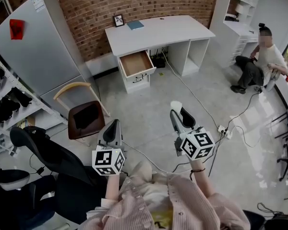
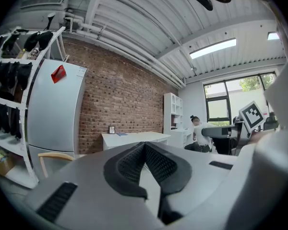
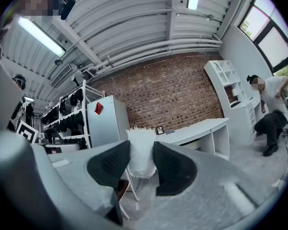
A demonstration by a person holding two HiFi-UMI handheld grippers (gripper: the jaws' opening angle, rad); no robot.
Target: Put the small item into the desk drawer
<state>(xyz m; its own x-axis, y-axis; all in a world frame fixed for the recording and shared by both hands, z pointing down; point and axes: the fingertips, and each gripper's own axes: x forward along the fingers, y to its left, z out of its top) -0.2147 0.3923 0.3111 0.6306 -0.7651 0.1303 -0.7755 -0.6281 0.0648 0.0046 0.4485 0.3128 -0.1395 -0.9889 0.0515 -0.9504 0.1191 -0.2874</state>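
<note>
right tool (image 3: 140,151) clamped on the small white item (image 3: 142,166), well back from the open drawer (image 1: 136,63). Looks like soft, fringed cloth: probably light, squashy, not fragile. Mid-body pinch should hold. left tool (image 2: 145,145) closed, empty, also well back from the drawer.

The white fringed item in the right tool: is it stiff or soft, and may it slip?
The white item looks like soft cloth with a frayed top edge, so it probably bends rather than breaks. Pinched between the pads of the right tool, its fuzzy surface likely resists slipping.
</note>
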